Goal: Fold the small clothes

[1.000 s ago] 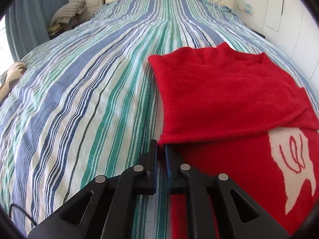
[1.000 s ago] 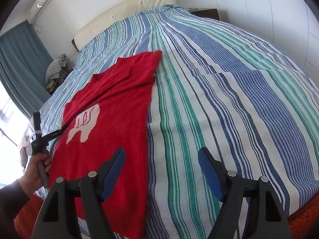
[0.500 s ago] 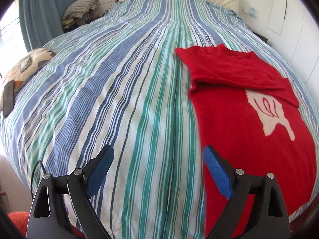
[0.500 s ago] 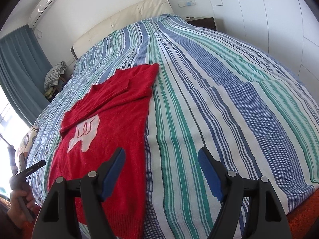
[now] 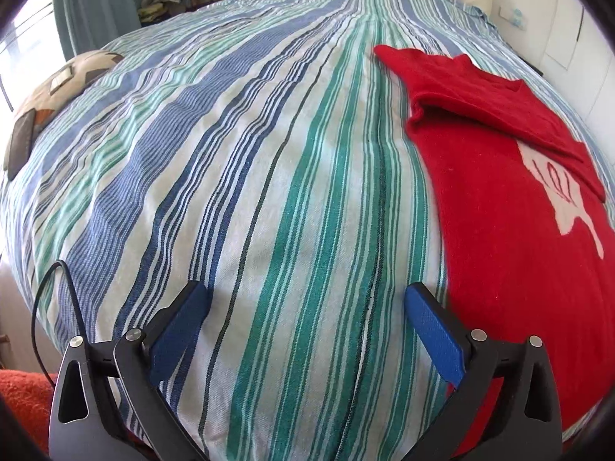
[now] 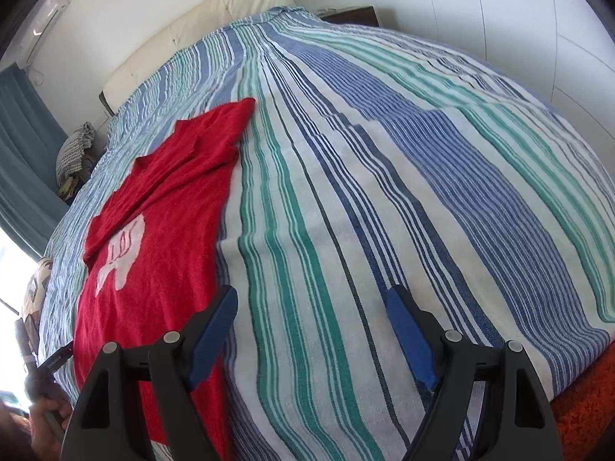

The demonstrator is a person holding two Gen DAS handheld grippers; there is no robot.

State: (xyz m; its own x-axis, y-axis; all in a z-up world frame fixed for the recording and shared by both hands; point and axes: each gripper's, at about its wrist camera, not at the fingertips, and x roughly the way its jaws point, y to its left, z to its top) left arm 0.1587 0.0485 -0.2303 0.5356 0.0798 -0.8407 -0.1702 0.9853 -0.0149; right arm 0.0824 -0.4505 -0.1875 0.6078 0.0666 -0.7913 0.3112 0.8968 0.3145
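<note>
The red sweater [image 5: 499, 199] lies flat on the bed [image 5: 269, 192], its long axis running from the foot edge toward the headboard [image 6: 200, 34], collar end farthest away. It is a fuzzy knit with a white motif [image 6: 121, 257], and a sleeve is folded across its upper part. The bedspread is woven cotton in blue, green and white stripes. The left gripper [image 5: 305, 309] hovers spread wide beside the sweater; the right gripper [image 6: 311, 315] is likewise spread, empty.
</note>
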